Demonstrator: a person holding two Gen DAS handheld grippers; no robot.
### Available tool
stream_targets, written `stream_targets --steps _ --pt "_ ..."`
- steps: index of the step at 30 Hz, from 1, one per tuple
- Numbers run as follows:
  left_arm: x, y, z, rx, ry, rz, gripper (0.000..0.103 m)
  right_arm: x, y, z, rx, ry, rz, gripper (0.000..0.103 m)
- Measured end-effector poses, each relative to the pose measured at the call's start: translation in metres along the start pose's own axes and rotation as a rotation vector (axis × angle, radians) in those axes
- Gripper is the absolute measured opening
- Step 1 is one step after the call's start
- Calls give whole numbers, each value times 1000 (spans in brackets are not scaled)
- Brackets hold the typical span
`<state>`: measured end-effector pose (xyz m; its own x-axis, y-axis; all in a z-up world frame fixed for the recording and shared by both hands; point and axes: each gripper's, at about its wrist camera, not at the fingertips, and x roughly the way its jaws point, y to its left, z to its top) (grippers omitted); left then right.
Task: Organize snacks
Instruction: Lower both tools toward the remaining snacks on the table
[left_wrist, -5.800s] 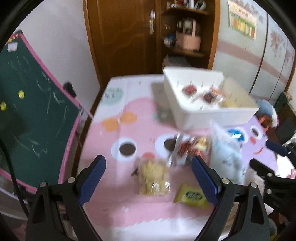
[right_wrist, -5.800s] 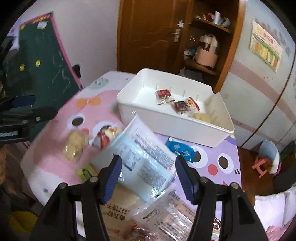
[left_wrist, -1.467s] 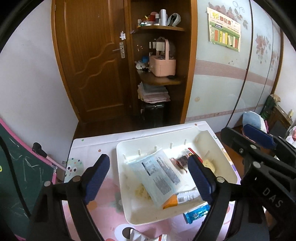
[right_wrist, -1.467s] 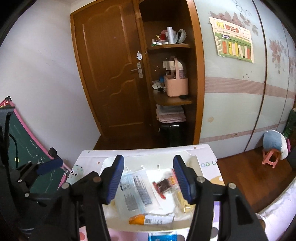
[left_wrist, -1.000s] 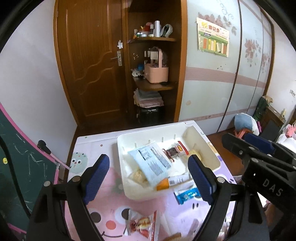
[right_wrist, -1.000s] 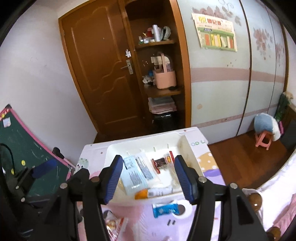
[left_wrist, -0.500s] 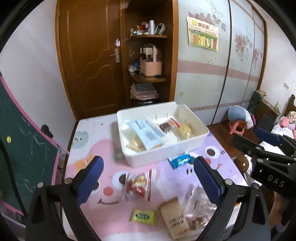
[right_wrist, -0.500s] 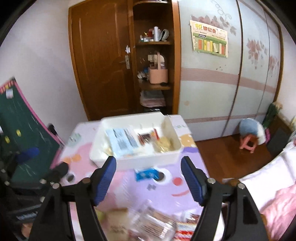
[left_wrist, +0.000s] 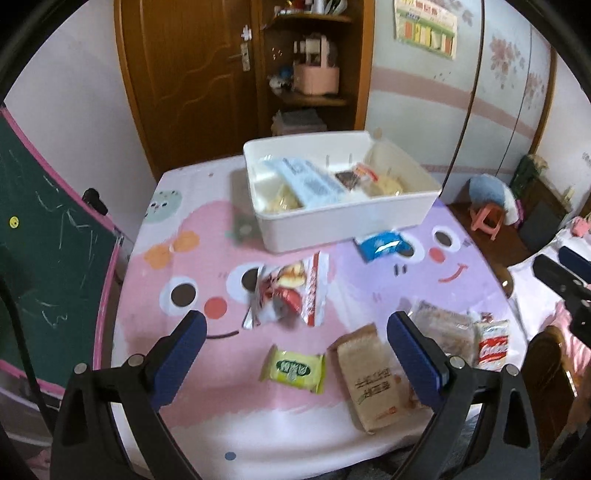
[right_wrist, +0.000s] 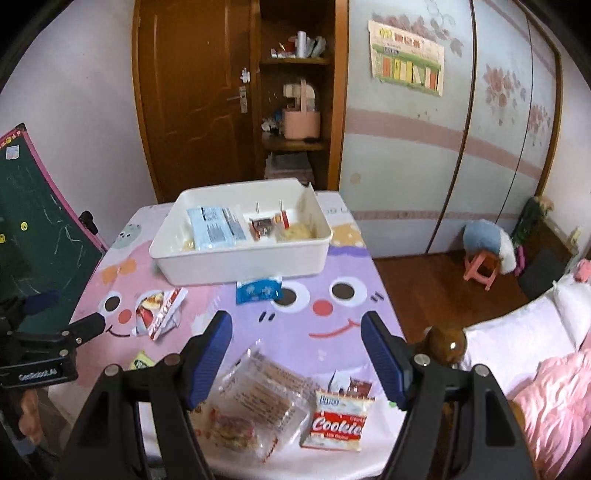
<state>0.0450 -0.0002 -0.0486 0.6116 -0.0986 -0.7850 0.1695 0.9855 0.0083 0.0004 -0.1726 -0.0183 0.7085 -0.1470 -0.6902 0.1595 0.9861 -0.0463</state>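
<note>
We are reaching back for loose snacks, and we are judging it best to take one packet per gripper and grip it by a flat edge. The left gripper is hanging empty, jaws wide, tilted down above the green packet on the table. The right gripper, jaws partly spread and empty, is angling down over the clear biscuit bag and cookie packet. The white bin, part filled, is sitting at the far end.

Table bears white bin, scattered snack packets.

Black hand-held gripper, blue pads
</note>
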Motion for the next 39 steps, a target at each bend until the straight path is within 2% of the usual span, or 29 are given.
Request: stream_targets --steps 4,12,20,27,32,36,39 --pt "15 -7 -8 33 33 48 98 10 -4 -11 -5 40 -17 73" --pt "51 -14 -27 66 133 67 98 39 -19 -34 20 119 -38 73" --pt "75 3 -44 2 234 60 98 58 -42 -52 75 193 -25 73" --pt "90 17 -50 -58 290 39 98 88 -54 -71 164 342 49 73" --pt "101 24 -53 -94 326 12 98 88 -51 -74 125 360 21 73" --pt "110 28 -57 -112 358 -11 98 82 -51 -75 98 355 35 73" --pt "115 27 -60 -110 377 -29 98 80 -40 -72 61 350 75 73"
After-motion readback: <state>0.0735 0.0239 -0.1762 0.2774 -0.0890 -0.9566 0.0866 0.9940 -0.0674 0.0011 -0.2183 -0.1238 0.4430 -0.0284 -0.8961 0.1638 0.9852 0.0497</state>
